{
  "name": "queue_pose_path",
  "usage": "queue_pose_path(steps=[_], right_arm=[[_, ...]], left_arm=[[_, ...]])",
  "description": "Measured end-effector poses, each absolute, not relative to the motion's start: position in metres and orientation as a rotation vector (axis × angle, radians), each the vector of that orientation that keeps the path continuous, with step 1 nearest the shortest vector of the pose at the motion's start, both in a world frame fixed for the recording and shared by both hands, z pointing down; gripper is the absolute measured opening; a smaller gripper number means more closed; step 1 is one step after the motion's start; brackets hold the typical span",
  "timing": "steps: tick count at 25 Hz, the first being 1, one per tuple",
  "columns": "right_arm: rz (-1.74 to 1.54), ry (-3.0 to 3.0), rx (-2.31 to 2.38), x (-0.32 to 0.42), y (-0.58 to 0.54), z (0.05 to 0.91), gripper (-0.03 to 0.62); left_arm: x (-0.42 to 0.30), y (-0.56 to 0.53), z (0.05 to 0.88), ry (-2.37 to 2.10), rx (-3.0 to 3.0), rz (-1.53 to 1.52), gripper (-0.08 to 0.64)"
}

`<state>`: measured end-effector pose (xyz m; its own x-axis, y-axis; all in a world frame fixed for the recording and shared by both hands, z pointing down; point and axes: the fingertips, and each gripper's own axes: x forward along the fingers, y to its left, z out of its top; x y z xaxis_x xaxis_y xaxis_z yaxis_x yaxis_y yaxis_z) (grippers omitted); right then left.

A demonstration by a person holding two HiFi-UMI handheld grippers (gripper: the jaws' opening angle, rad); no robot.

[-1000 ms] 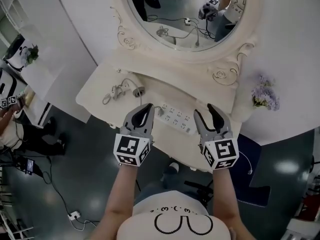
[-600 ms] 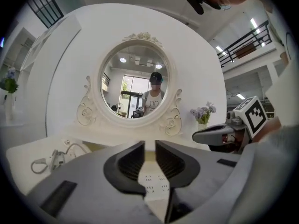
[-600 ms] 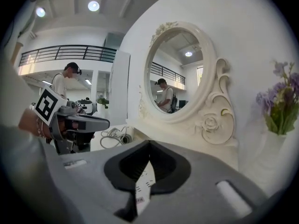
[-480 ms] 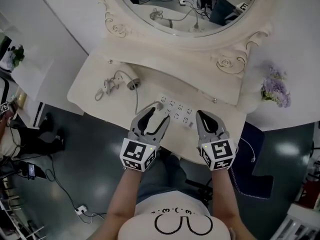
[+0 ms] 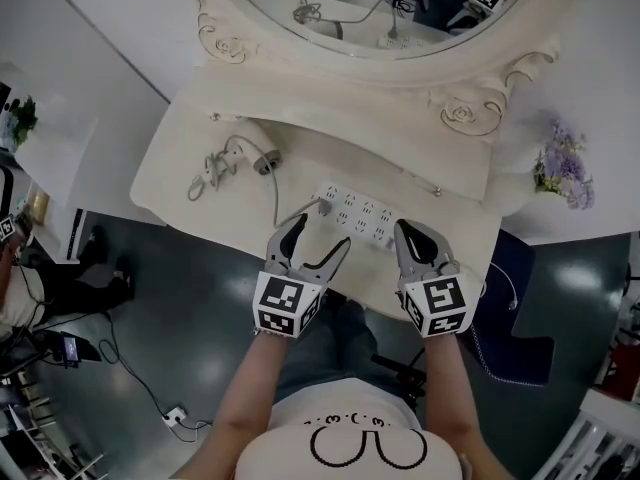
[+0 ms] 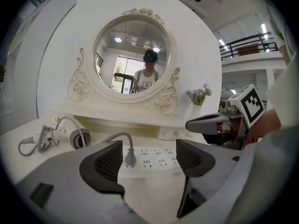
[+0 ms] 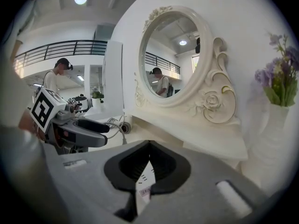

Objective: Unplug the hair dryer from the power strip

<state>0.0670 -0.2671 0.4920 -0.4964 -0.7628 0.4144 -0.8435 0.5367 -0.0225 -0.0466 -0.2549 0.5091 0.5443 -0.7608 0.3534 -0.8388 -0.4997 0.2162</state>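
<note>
Left gripper [image 5: 318, 240]: the 2 jaws stand wide apart and hold nothing. They are lined up on the grey plug [image 6: 129, 159], which sits just inside the left-hand jaw, not touched by either pad, and is seated in the near-left socket of the white power strip [image 5: 362, 218]. Right gripper [image 5: 412, 236]: jaw tips are together and grip nothing. It sits over the right end of the strip, a sliver of which shows through the slit behind the tips in the right gripper view. Whether it presses on the strip cannot be told. The 2 grippers are side by side, well apart, with the strip running across between and ahead of them. From the plug a grey cord [image 5: 275, 193] runs forward and to the left to the hair dryer [image 5: 262, 163], which lies ahead-left of the left gripper beside a loose cable bundle [image 5: 205, 176]. The surface is a cream vanity table [image 5: 175, 158]; its front edge lies just under both grippers, and bare top shows to the left. Beyond the strip are a raised shelf and an oval mirror [image 5: 380, 8]. Purple flowers [image 5: 562, 168] stand to the far right. The floor below [image 5: 180, 308] is dark grey.
</note>
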Motion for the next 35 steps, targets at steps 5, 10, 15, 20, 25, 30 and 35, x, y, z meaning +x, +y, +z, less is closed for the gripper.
queue_pose_path(steps=[5,10,15,20,25,30,35], right_arm=[[0.358,-2.373,1.264,0.06,-0.261,0.517,0.0],[0.404,-2.319,1.185,0.052,-0.258,0.552,0.0],[0.417,-2.253,1.133,0.047,-0.258,0.58,-0.002],[0.488,-2.211,1.201,0.053,-0.256,0.593,-0.002],[0.494,-2.168,1.212,0.052,-0.258,0.595,-0.002],[0.549,-2.146,1.212,0.053,-0.258,0.595,-0.002],[0.599,-2.105,1.192,0.052,-0.26,0.596,0.0]], left_arm=[[-0.049,-0.258,0.529,-1.312,2.407,0.355,0.351],[-0.047,-0.272,0.545,-1.335,2.383,0.357,0.351],[-0.045,-0.285,0.559,-1.336,2.373,0.378,0.35],[-0.046,-0.296,0.573,-1.342,2.359,0.43,0.347],[-0.048,-0.304,0.582,-1.359,2.373,0.505,0.277],[-0.054,-0.31,0.59,-1.404,2.39,0.642,0.114],[-0.055,-0.31,0.588,-1.435,2.369,0.635,0.109]])
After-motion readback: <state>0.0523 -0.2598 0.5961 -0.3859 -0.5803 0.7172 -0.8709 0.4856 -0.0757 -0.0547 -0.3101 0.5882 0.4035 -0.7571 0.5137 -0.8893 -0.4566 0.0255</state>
